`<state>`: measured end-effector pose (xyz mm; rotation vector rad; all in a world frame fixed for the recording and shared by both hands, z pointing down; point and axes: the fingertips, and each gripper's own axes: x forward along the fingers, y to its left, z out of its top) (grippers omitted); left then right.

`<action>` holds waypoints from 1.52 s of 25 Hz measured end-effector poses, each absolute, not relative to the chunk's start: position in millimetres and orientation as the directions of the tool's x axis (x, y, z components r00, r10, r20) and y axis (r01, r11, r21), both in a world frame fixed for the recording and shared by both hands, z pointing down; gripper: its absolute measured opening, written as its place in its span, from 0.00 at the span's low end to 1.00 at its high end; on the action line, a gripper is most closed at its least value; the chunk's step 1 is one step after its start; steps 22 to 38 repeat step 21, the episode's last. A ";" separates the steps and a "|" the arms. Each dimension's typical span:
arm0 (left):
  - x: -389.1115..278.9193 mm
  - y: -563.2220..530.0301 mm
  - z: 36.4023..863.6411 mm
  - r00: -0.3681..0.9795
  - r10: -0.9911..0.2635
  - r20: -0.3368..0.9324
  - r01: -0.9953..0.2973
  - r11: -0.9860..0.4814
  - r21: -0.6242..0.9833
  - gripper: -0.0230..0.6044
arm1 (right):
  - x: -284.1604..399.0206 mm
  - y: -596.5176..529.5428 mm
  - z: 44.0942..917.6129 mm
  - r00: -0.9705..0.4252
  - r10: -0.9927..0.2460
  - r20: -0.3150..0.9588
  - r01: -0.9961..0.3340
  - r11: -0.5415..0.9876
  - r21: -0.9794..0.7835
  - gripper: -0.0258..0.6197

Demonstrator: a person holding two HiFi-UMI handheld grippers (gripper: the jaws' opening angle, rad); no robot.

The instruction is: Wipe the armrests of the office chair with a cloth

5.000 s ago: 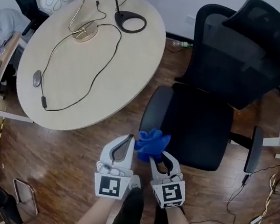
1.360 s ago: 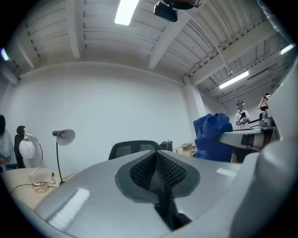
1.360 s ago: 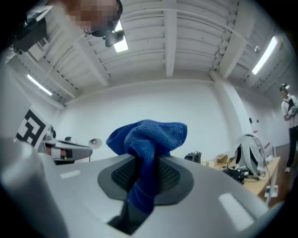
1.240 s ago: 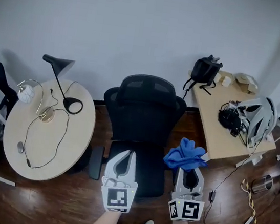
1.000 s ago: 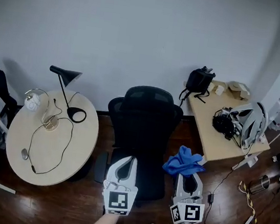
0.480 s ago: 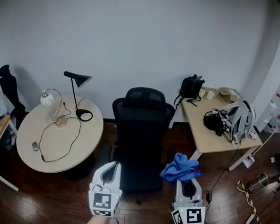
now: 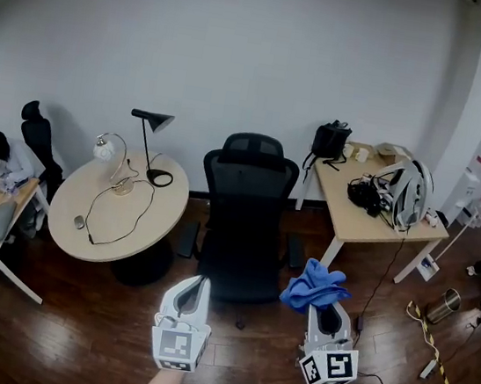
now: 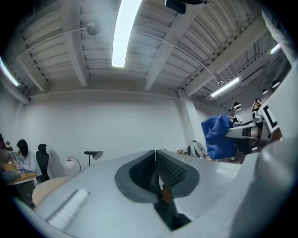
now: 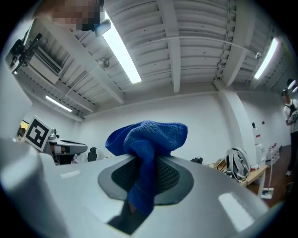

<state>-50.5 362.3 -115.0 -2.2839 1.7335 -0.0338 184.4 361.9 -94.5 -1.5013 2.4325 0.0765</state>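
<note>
Office chair [image 7: 243, 223] stands mid-room w/ its back to the wall, between two desks: round desk [image 7: 87, 209] just left of it, rectangular desk [image 7: 365, 222] to the right. On the round desk: a lamp [image 7: 148, 143] at the rear edge, near the chair, w/ a cable [image 7: 117, 214] running fwd across the top. On the rectangular desk: a bag [image 7: 329, 140] at the rear corner, nearest the chair. Second chair [image 7: 35, 127] sits behind the round desk, far left. Both grippers are up front, well apart from the office chair: left gripper [image 7: 197, 280] before the seat, right gripper [image 7: 321, 301] off to the right w/ the cloth [image 7: 315, 283] caught between its fingers. A can [image 7: 444, 304] is on the floor, far right.
</note>
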 end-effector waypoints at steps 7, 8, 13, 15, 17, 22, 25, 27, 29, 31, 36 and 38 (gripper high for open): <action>-62.8 457.2 -161.6 0.276 -0.947 -0.164 -0.947 -0.239 -0.214 0.15 | 167.6 455.5 -136.8 -0.439 -0.852 -0.285 -0.873 0.480 -0.088 0.16; -71.3 461.8 -169.0 0.269 -0.947 -0.175 -0.949 -0.229 -0.216 0.15 | 160.6 458.7 -141.8 -0.446 -0.847 -0.289 -0.870 0.486 -0.085 0.16; -116.7 464.7 -170.7 0.266 -0.952 -0.153 -0.952 -0.235 -0.195 0.16 | 115.3 465.8 -150.3 -0.457 -0.844 -0.282 -0.865 0.495 -0.079 0.16; -103.6 474.7 -175.3 0.268 -0.952 -0.144 -0.952 -0.239 -0.191 0.16 | 123.1 475.2 -155.1 -0.467 -0.841 -0.274 -0.860 0.504 -0.078 0.16; -80.0 491.3 -188.5 0.278 -0.951 -0.133 -0.949 -0.251 -0.189 0.16 | 142.0 489.3 -168.0 -0.473 -0.839 -0.268 -0.853 0.512 -0.100 0.16; -47.3 496.5 -188.5 0.294 -0.948 -0.121 -0.946 -0.271 -0.178 0.16 | 168.4 491.0 -173.3 -0.490 -0.833 -0.257 -0.844 0.527 -0.098 0.16; -47.3 496.5 -188.5 0.294 -0.948 -0.121 -0.946 -0.271 -0.178 0.16 | 168.4 491.0 -173.3 -0.490 -0.833 -0.257 -0.844 0.527 -0.098 0.16; -47.3 496.5 -188.5 0.294 -0.948 -0.121 -0.946 -0.271 -0.178 0.16 | 168.4 491.0 -173.3 -0.490 -0.833 -0.257 -0.844 0.527 -0.098 0.16; -47.3 496.5 -188.5 0.294 -0.948 -0.121 -0.946 -0.271 -0.178 0.16 | 168.4 491.0 -173.3 -0.490 -0.833 -0.257 -0.844 0.527 -0.098 0.16; -47.3 496.5 -188.5 0.294 -0.948 -0.121 -0.946 -0.271 -0.178 0.16 | 168.4 491.0 -173.3 -0.490 -0.833 -0.257 -0.844 0.527 -0.098 0.16; -47.3 496.5 -188.5 0.294 -0.948 -0.121 -0.946 -0.271 -0.178 0.16 | 168.4 491.0 -173.3 -0.490 -0.833 -0.257 -0.844 0.527 -0.098 0.16; -47.3 496.5 -188.5 0.294 -0.948 -0.121 -0.946 -0.271 -0.178 0.16 | 168.4 491.0 -173.3 -0.490 -0.833 -0.257 -0.844 0.527 -0.098 0.16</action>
